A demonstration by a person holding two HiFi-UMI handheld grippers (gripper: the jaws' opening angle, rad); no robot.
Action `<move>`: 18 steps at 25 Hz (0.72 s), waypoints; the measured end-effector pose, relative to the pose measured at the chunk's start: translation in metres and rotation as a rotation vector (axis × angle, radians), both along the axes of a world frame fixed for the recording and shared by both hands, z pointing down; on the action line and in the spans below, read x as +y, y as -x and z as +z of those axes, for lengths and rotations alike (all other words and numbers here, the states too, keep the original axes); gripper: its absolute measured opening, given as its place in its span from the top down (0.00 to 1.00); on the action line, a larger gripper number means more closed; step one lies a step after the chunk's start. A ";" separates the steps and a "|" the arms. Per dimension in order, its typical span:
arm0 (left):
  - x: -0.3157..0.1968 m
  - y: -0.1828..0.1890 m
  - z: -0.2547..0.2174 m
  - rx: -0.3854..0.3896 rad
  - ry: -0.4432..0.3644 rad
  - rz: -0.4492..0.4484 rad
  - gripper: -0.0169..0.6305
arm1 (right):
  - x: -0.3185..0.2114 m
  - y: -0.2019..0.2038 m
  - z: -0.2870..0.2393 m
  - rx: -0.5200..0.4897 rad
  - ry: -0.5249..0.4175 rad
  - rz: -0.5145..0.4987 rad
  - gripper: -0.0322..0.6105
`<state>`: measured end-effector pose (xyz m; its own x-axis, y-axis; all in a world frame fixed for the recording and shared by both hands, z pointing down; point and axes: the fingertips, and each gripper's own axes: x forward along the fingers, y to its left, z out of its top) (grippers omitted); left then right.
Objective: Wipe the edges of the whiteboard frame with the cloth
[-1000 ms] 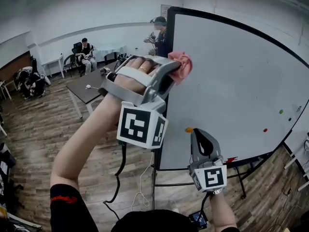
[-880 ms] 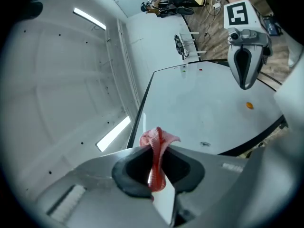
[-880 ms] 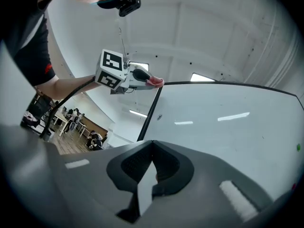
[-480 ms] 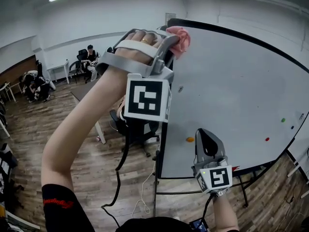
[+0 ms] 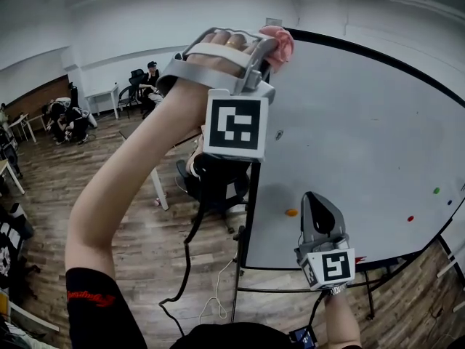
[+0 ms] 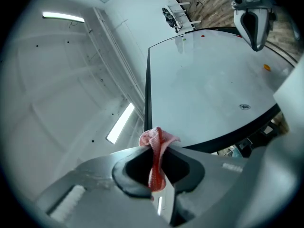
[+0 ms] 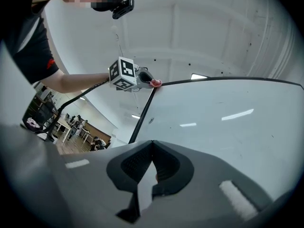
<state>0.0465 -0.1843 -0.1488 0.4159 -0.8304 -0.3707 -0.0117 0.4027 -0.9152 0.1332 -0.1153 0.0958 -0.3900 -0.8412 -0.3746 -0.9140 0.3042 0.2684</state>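
The whiteboard [image 5: 363, 137] has a thin black frame [image 5: 253, 195] and stands in front of me. My raised left gripper [image 5: 270, 42] is shut on a pink cloth [image 5: 280, 43], which is pressed at the frame's top left corner. In the left gripper view the cloth [image 6: 156, 156] is pinched between the shut jaws, with the frame's top edge [image 6: 147, 94] running away just beyond it. My right gripper [image 5: 314, 201] hangs low by the board's lower left area, shut and holding nothing. From the right gripper view, the left gripper [image 7: 142, 79] and cloth [image 7: 156, 83] show at the corner.
Small magnets sit on the board: orange [image 5: 290, 212], green [image 5: 436, 190], red [image 5: 410, 218]. A dark office chair [image 5: 218, 184] stands behind the board's left edge. People sit at tables at the far left [image 5: 69, 118]. A cable [image 5: 190, 253] hangs from the left gripper.
My left gripper has climbed the frame's left edge with the cloth and now sits at the top corner. The right gripper has stayed low, barely shifting.
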 end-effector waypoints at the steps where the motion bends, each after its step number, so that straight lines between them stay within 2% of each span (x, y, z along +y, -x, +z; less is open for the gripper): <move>1: -0.002 0.000 0.000 0.000 0.001 -0.004 0.91 | -0.002 0.000 0.000 -0.004 0.001 -0.008 0.95; 18: -0.010 -0.009 0.005 0.041 0.011 -0.003 0.91 | -0.022 -0.008 0.005 0.007 0.028 -0.089 0.95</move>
<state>0.0552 -0.1941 -0.1437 0.3977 -0.8360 -0.3782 -0.0478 0.3927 -0.9184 0.1416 -0.1369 0.1011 -0.4658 -0.8135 -0.3482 -0.8814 0.3915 0.2644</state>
